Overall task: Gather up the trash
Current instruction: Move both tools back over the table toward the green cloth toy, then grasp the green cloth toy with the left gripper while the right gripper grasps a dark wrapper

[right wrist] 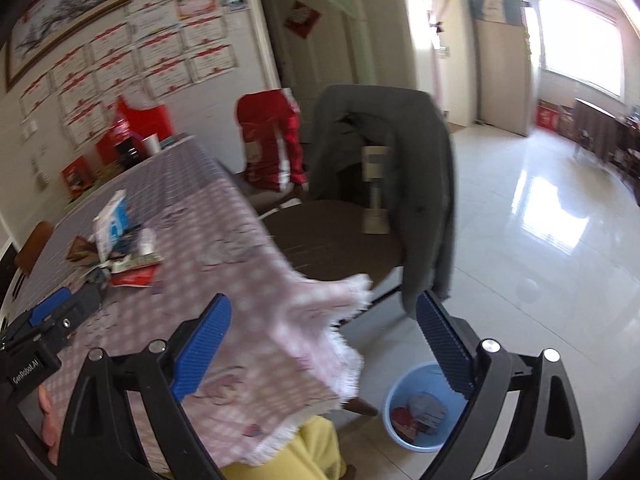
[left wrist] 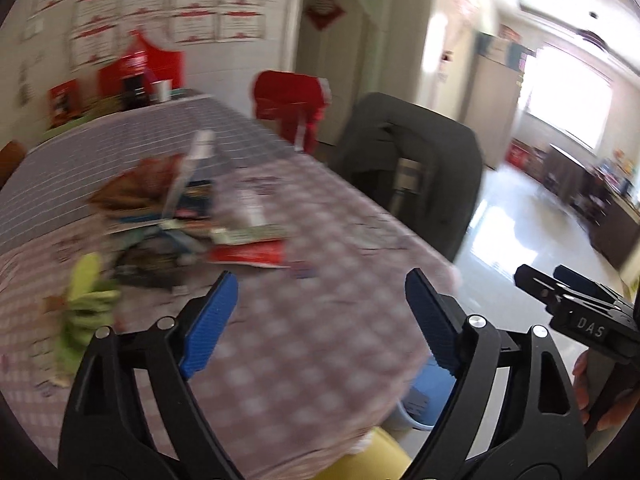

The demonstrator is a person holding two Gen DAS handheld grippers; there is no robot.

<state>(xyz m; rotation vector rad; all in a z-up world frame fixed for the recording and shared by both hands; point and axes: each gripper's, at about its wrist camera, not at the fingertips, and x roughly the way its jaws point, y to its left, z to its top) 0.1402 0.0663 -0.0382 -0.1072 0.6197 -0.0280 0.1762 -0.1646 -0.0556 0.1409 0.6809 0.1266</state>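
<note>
Black grippers [left wrist: 320, 312], blue-padded jaws

- Daylight pours in from the window [right wrist: 580, 36] at the far right; its panes are blown out to white in both views.
- The tiled floor [right wrist: 532, 216] below the window carries bright glare patches.
- The wall of certificates [right wrist: 132, 56], far from the window, is evenly and more softly lit.
- Motion blur smears the left wrist view most: the tablecloth [left wrist: 280, 340] checks and the pile of wrappers [left wrist: 180, 216] are soft.
- The gripper fingers [left wrist: 210, 320] nearest the lens stay sharp.
- Fisheye bending curves the door frame and walls; dark vignette fills the corners.
</note>
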